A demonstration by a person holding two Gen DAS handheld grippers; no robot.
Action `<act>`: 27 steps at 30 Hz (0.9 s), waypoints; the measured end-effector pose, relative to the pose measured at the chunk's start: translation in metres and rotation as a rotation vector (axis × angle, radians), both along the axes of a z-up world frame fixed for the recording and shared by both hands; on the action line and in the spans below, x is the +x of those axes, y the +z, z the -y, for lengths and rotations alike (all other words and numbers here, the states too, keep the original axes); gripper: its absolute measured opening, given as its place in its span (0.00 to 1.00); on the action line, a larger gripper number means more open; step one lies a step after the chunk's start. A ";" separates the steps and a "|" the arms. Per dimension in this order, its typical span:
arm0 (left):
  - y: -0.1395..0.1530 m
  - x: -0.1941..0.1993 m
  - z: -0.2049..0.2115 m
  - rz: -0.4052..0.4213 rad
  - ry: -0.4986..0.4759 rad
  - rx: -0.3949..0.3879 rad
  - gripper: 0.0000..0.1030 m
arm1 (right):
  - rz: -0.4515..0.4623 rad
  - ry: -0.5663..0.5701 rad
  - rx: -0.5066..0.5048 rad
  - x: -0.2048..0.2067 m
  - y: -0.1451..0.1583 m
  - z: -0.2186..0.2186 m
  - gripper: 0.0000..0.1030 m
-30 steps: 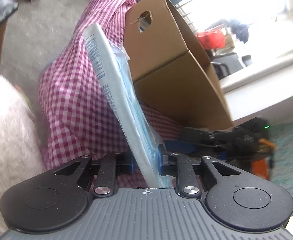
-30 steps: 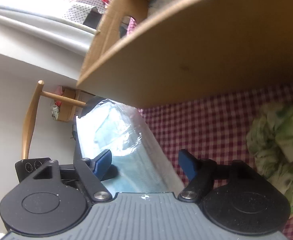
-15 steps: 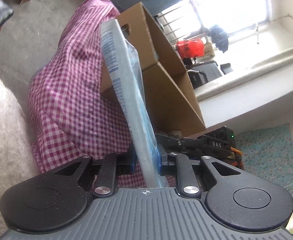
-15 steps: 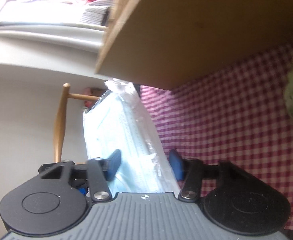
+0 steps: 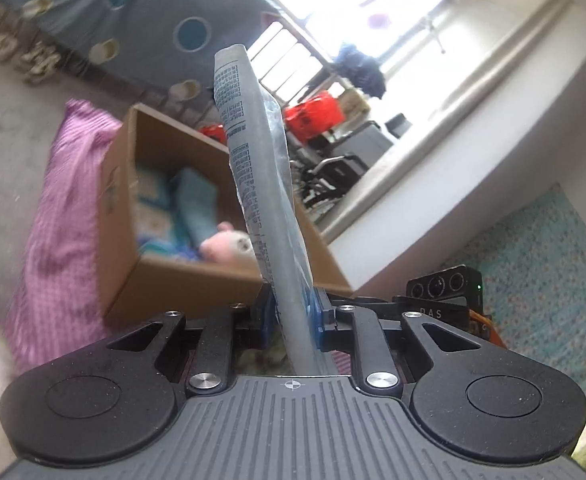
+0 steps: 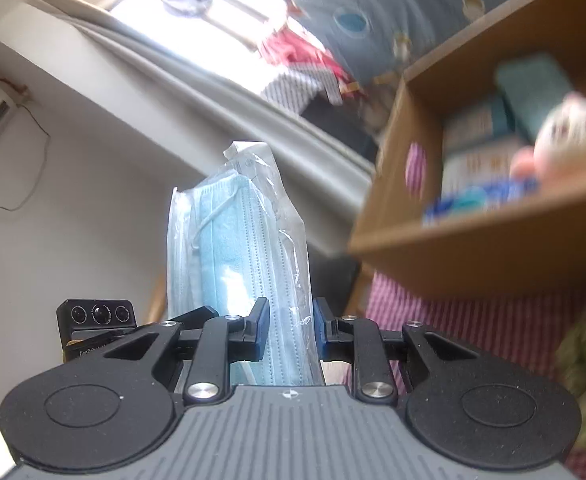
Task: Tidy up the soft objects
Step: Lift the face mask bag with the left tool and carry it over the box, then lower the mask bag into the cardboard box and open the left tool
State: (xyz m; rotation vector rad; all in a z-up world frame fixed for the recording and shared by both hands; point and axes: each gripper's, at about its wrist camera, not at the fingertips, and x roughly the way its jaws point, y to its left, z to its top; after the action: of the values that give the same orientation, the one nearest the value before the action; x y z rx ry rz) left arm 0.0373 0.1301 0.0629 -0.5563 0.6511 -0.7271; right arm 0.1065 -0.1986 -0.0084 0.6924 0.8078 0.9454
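The pack of face masks (image 5: 267, 208) has been lifted above the open cardboard box (image 5: 165, 280), whose inside is now seen. The left claw (image 5: 293, 314) is clamped on one end; the right claw (image 6: 289, 330), just closed, grips the other. A pink plush toy (image 5: 225, 246) lies inside, on the checked cloth (image 5: 61, 216).

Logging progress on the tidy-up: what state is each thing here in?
Clear plastic pack of blue face masks: held upright, off the cloth.
Left tongs: shut on the pack.
Right tongs: just closed onto the pack.
Brown cardboard box: open, partly filled.
Pink plush toy: inside the box.
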 end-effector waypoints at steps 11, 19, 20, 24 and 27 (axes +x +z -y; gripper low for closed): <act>0.028 0.158 0.142 -0.020 -0.216 0.081 0.18 | 0.108 -0.237 -0.056 0.060 0.058 0.125 0.25; -0.022 0.254 0.213 -0.194 -0.286 0.133 0.18 | 0.054 -0.355 -0.286 0.147 0.035 0.179 0.25; -0.029 0.262 0.219 -0.213 -0.289 0.144 0.18 | 0.049 -0.359 -0.323 0.157 0.030 0.181 0.25; -0.059 0.288 0.236 -0.307 -0.294 0.176 0.18 | 0.033 -0.355 -0.469 0.182 0.015 0.183 0.25; -0.078 0.296 0.246 -0.371 -0.295 0.218 0.18 | 0.031 -0.332 -0.579 0.192 0.006 0.175 0.25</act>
State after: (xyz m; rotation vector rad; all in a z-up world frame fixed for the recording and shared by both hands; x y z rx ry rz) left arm 0.3335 -0.1162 -0.0148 -0.3988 1.1607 -0.8225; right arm 0.2990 -0.3739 -0.0026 0.2895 0.8538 0.3871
